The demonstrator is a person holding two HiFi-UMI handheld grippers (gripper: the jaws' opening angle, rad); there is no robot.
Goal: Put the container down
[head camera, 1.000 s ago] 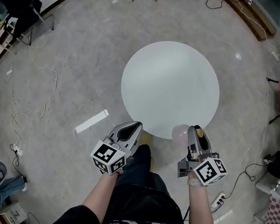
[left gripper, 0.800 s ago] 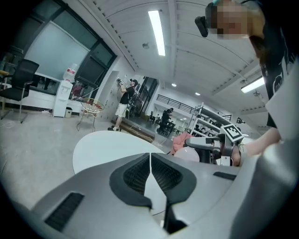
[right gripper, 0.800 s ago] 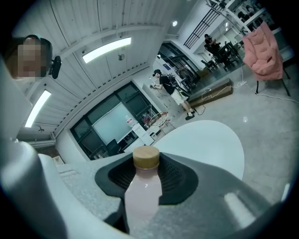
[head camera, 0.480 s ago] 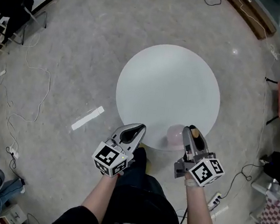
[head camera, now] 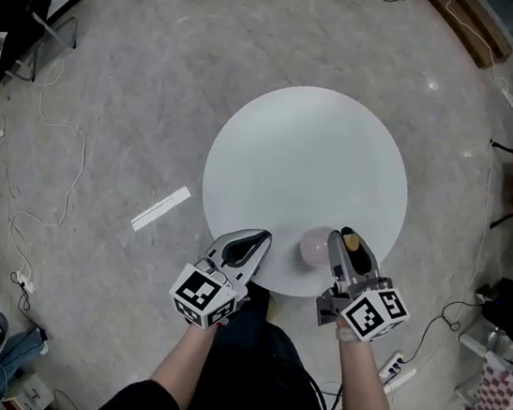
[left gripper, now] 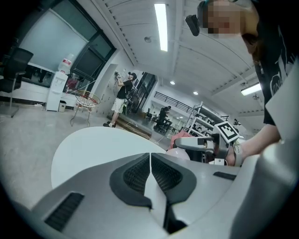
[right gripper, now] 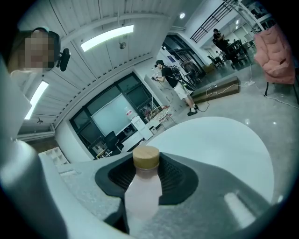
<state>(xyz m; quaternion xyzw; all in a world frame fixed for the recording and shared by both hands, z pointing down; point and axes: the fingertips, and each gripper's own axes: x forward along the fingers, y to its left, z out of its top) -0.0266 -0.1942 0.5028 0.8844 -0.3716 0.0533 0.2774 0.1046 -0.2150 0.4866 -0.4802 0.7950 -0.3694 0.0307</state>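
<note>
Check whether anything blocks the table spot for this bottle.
Nothing visible does. The white table is bare, and the bottle, gripped in the right tongs, is over its near side. The left tongs, shut, are off to one side.

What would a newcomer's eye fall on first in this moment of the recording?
The round white table fills the middle of the head view. Over its near edge, the right gripper is shut on a pale pink bottle with a wooden cap. Beside it, the left gripper is shut with nothing between its jaws.
</note>
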